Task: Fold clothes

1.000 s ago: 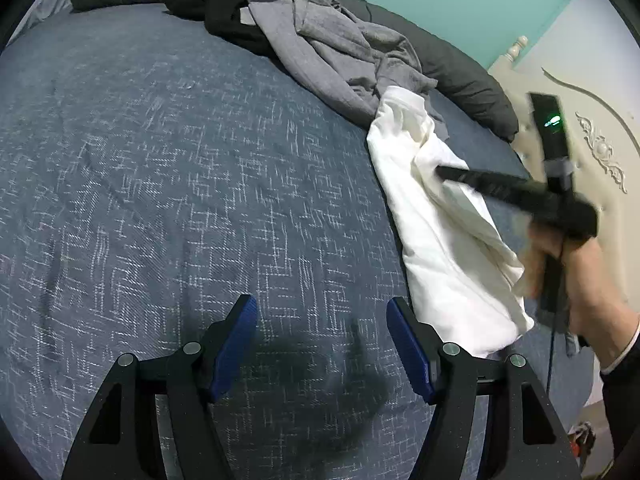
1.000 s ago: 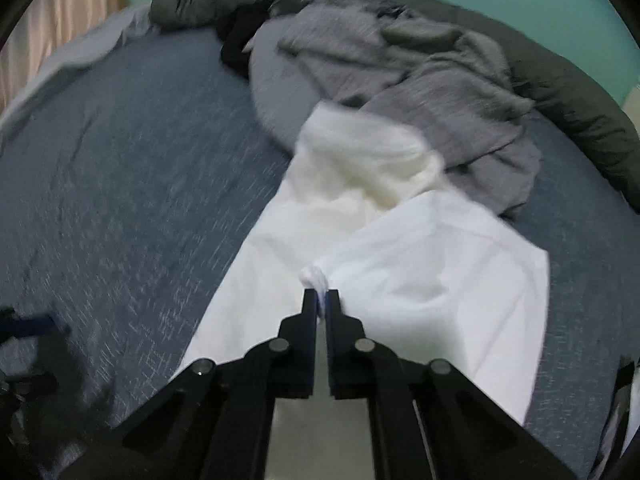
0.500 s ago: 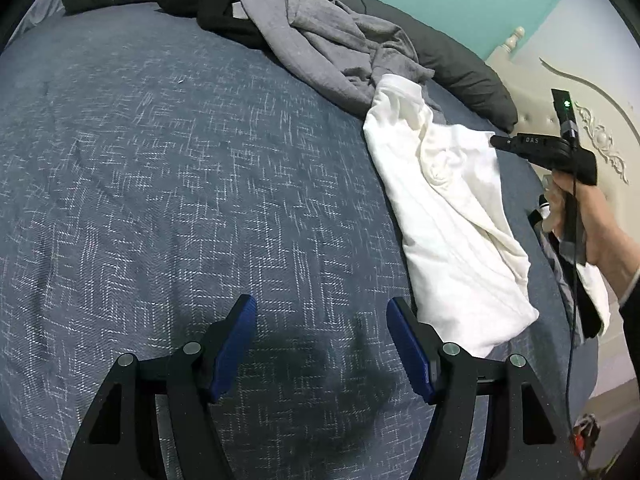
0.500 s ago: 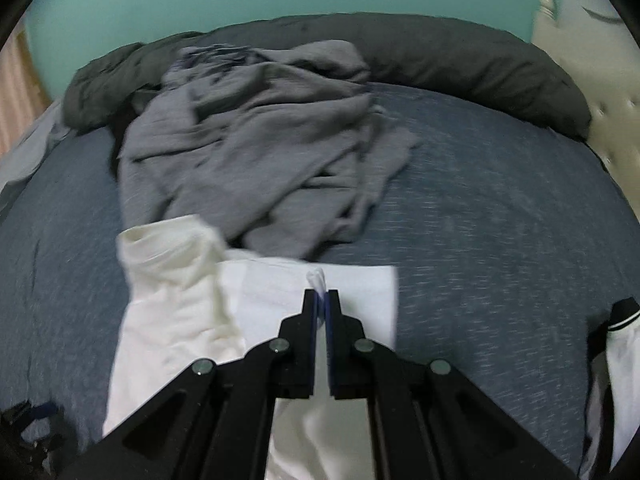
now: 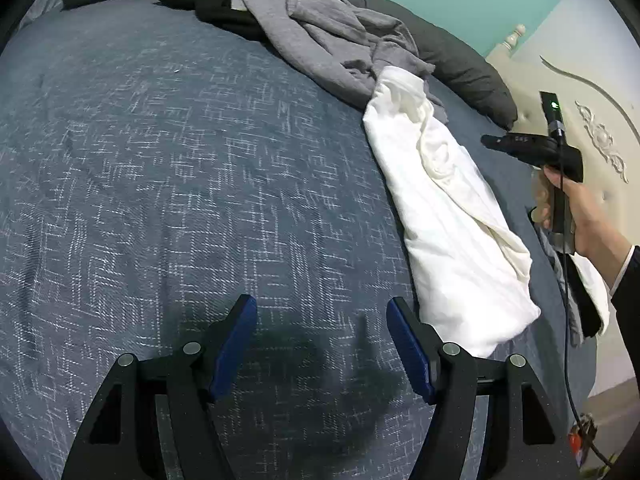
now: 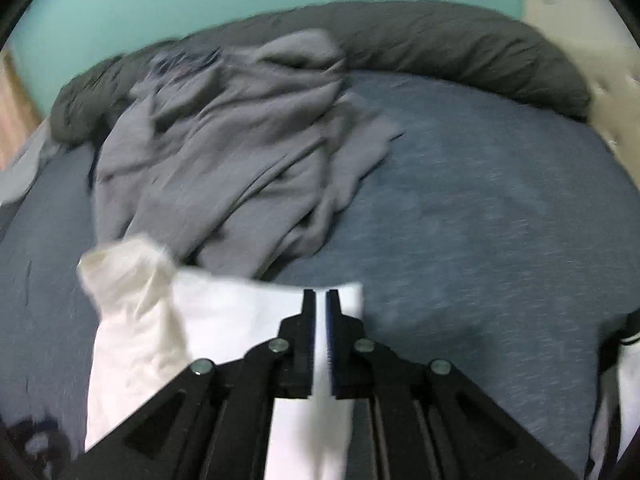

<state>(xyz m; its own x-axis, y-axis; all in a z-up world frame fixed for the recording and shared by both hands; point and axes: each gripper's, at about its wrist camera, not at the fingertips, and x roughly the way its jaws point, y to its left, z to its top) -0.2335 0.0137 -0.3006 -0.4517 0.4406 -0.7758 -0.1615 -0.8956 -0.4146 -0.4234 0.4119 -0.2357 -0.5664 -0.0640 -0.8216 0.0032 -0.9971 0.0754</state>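
A white garment (image 5: 448, 216) lies crumpled in a long strip on the blue bedspread (image 5: 180, 168), right of my left gripper (image 5: 322, 344), which is open, empty and low over the bed. My right gripper (image 6: 321, 300) hovers over the garment's far right corner (image 6: 248, 320). Its jaws are nearly closed with a narrow gap; no cloth shows between the tips. In the left wrist view the right gripper (image 5: 492, 142) is held in the air right of the garment.
A pile of grey clothes (image 5: 332, 44) (image 6: 240, 160) and a black garment (image 5: 212, 4) lie at the far side of the bed. A dark grey bolster (image 6: 460, 52) runs along the back. A cream headboard (image 5: 592, 136) stands at right. More clothes (image 5: 588, 288) hang off the bed's right edge.
My right gripper dragged the white garment's corner rightward and back, then the cloth tuft left its tips and the jaws parted slightly. The garment now lies bunched. My left gripper stayed still.
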